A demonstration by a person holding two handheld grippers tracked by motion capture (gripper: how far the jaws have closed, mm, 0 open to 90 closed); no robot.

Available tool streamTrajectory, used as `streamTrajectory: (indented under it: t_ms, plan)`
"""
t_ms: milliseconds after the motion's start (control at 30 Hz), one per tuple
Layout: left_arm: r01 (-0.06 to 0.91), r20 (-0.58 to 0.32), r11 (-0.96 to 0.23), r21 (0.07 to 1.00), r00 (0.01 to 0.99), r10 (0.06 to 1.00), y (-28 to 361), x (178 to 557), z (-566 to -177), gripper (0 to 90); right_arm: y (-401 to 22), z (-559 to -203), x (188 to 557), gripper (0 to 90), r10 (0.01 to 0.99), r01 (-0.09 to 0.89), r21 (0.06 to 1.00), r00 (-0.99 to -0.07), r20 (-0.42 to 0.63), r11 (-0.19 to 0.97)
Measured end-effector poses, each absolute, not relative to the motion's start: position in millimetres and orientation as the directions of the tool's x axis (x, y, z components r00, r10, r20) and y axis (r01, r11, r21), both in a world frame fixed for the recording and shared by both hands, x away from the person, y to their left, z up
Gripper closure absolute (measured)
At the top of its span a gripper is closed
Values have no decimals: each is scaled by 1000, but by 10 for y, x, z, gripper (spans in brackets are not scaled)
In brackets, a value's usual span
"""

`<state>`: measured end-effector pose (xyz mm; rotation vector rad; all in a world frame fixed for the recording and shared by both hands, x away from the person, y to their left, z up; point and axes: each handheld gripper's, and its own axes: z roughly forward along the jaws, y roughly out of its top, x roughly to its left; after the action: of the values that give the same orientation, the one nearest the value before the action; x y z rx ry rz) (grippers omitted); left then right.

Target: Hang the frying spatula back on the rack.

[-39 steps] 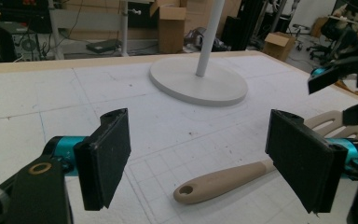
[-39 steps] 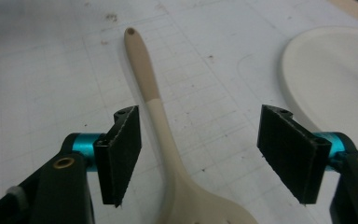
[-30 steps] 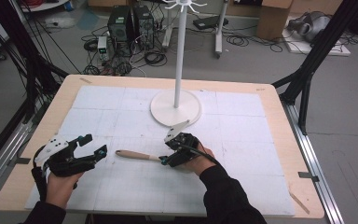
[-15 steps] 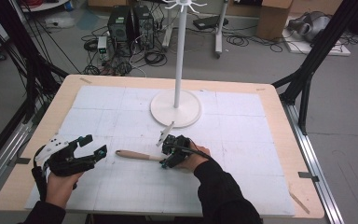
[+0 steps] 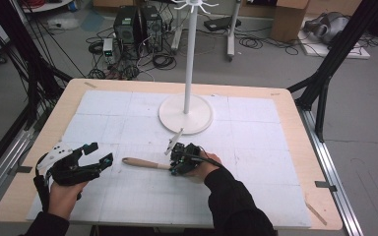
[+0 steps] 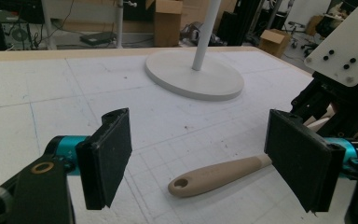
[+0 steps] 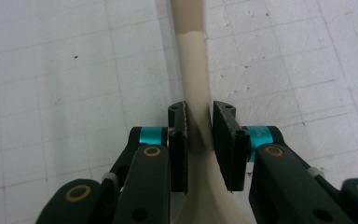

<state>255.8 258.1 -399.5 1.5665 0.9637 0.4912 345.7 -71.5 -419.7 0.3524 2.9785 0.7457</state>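
The left gripper [image 5: 89, 158] rests on the white mat [image 5: 128, 201] in the person's left hand [image 5: 61, 194], its 2 jaws spread wide with nothing between them; in the left gripper view the wooden handle [image 6: 216, 175] of a spatula lies on the mat ahead of those jaws, nearer the right-hand one, its end with the hanging hole pointing back toward them; farther off beyond the jaws stands the round white base [image 6: 193, 79] of a pole stand. To the right, the right gripper [image 5: 175, 158] sits over the other end of the spatula [image 5: 145, 163]; its jaws have just been closing, and in the right gripper view the 2 pads stand either side of the pale neck [image 7: 195, 70] and look pressed against it; the handle runs straight away from the jaws, out to the left in the high view.
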Motion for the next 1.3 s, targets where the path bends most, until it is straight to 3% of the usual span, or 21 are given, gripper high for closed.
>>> streamTrajectory:
  t_ms: [400,767,1300]
  plan:
    - [314,-199,13,949,570,797,2576,2564,-4002,238,-719,-4161,3405,778,286,273,484,-957,47,831]
    - [319,-226,40,947,575,786,2514,2553,-3987,254,-926,-3857,3242,776,368,306,625,-929,33,718]
    - [372,-294,56,927,623,724,2101,2660,-3915,246,-1323,-3844,2904,776,505,333,771,-863,19,542]
